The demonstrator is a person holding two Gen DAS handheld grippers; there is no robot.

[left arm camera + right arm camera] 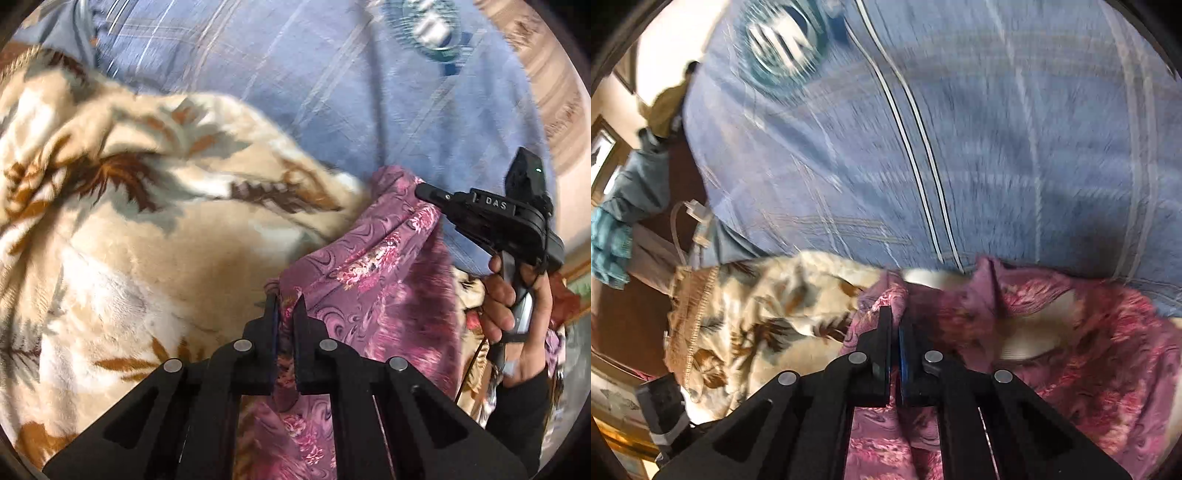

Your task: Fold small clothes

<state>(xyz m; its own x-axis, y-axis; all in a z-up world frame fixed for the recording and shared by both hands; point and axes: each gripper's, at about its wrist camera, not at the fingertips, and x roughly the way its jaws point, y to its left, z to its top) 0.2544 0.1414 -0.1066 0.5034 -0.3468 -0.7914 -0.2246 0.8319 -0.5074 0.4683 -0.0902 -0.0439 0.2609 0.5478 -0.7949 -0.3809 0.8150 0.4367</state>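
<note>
A blue checked bedsheet (997, 147) is lying under a cream leaf-print blanket (129, 221); I am pinching the purple floral garment (369, 280) above both with my left gripper (286, 306) and right gripper (895, 325), both clamped on its fabric.

A bedroom: blue bedsheet (997, 166), plush blanket (129, 221)

Motion blur smears the round blue-green emblem (783, 40) on the blue bedsheet (997, 147), so its white lettering cannot be read. Below the emblem, the purple floral garment (1089, 332) runs off the picture's lower edge, its full shape hidden. Left of the emblem, the dim shapes by the wall (661, 107) are too blurred to identify.
</note>
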